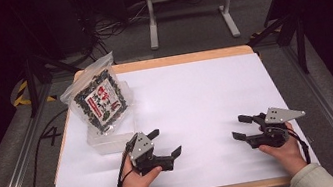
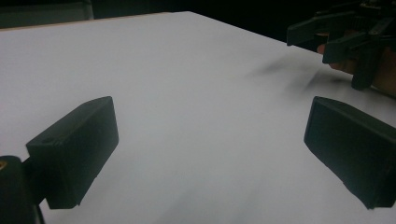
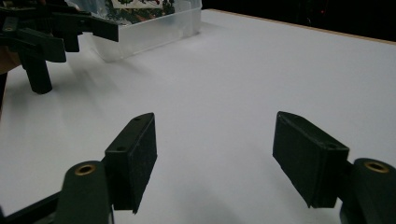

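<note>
Left gripper (image 1: 167,142) spread wide over bare white table (image 1: 196,99), right gripper (image 1: 238,127) likewise spread, both holding nothing

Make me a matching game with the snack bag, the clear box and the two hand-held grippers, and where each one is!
Things:
1. snack bag
2. clear box
3. left hand-held gripper
4. right hand-held gripper

Places or states:
A. open, near the table's right side
B. under the bag, on the table's left side
C. open, just right of the box
D. leaning on top of the box

Pairs: 1-D, 2-B, 3-C, 4-A
</note>
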{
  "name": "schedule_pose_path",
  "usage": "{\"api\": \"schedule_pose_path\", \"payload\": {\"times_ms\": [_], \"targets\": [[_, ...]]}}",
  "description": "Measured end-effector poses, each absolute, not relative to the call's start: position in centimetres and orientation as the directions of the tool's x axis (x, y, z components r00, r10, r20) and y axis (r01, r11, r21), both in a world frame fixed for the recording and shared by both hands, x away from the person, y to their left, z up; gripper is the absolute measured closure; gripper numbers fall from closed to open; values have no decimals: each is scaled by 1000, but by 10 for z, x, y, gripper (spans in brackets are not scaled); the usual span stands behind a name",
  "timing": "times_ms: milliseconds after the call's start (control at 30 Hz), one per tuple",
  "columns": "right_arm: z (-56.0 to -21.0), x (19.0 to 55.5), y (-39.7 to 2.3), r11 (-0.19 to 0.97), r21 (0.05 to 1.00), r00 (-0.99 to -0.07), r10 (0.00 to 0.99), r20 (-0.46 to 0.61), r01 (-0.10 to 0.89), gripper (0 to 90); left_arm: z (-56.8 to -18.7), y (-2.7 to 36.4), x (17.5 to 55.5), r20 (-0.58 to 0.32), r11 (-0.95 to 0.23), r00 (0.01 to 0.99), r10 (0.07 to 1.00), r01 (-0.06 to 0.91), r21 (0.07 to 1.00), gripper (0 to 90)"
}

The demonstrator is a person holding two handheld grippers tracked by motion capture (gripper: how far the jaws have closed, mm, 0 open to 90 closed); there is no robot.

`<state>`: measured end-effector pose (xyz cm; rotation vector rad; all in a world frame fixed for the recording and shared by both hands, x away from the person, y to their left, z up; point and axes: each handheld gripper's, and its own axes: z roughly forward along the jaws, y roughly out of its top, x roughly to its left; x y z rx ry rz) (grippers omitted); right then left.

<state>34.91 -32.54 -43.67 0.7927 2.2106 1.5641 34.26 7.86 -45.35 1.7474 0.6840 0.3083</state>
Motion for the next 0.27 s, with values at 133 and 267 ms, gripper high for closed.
{"api": "schedule_pose_path", "payload": {"times_ms": [133,267], "targets": [[-436,349,-326,245,939,-794,606,47,243,306,-454,79,343,-144,-152,793,592,286,946,39],[-436,349,-326,244,939,-791,610,47,243,305,-453,79,343,-141,-154,793,592,283,947,40]]}}
